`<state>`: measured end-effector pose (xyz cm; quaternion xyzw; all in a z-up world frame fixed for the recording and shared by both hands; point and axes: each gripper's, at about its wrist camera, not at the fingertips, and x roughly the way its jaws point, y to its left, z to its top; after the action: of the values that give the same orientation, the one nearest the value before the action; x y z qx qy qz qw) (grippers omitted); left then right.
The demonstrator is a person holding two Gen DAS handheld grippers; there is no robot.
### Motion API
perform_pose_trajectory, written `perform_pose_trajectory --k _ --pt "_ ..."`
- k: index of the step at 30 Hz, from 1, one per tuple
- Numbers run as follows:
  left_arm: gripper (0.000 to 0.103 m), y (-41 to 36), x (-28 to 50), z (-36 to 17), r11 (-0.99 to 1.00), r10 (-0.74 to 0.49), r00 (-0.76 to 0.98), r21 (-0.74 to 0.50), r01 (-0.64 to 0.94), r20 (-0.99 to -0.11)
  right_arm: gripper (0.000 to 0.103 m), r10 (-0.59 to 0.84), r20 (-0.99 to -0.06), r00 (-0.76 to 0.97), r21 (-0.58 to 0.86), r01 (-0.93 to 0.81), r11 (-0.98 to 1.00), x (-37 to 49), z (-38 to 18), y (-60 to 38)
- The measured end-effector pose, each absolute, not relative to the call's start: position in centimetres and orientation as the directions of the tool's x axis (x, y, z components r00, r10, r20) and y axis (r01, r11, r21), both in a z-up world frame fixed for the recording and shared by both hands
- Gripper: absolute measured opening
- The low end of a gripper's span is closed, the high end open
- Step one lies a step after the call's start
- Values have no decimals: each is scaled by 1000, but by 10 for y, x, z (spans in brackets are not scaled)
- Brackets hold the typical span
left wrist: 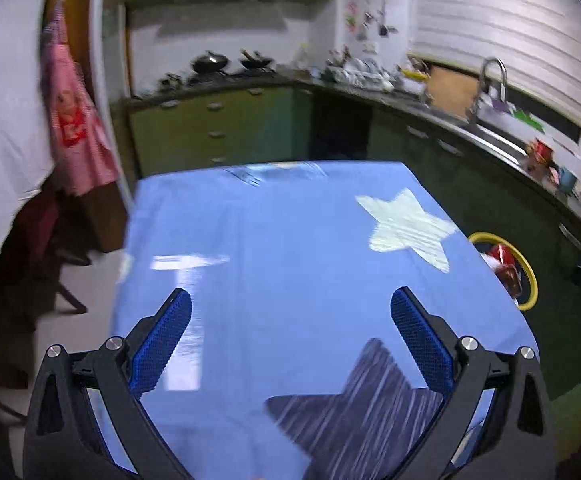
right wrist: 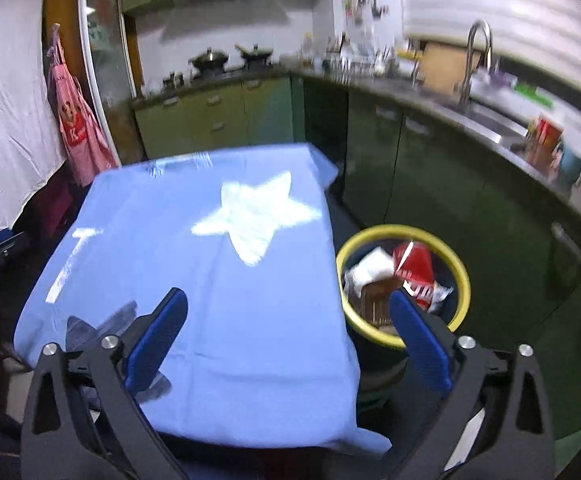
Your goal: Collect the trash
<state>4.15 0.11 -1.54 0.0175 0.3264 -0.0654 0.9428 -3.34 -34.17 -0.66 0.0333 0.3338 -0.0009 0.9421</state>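
A bin with a yellow rim [right wrist: 465, 276] stands on the floor right of the table; it also shows in the left wrist view [left wrist: 530, 268]. It holds a red wrapper [right wrist: 416, 264], white crumpled paper [right wrist: 366, 268] and a brown piece [right wrist: 376, 296]. My right gripper [right wrist: 288, 336] is open and empty above the table's right near edge, its right finger over the bin. My left gripper [left wrist: 290, 340] is open and empty above the blue tablecloth [left wrist: 270, 260]. No loose trash shows on the cloth.
The blue cloth [right wrist: 194, 280] has a white star [right wrist: 254, 212] and a dark striped star [left wrist: 362, 408]. Green kitchen cabinets [left wrist: 218, 128] and a counter with sink tap [right wrist: 476, 60] curve behind and right. A pink apron [left wrist: 76, 120] hangs at left.
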Motion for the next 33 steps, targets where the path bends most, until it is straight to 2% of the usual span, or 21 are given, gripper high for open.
perform_pose_trajectory --k 7,15,33 --pt "98 28 3 8 996 -81 829 -15 87 -553 97 -23 -577 816 36 53 998 -49 10 -326" --pt "98 23 0 3 995 -94 812 -33 92 -576 97 -40 -571 820 39 76 996 -62 13 -327" --pt "98 0 2 9 990 -131 819 -30 138 -558 97 -48 -587 808 37 85 996 -65 4 -328"
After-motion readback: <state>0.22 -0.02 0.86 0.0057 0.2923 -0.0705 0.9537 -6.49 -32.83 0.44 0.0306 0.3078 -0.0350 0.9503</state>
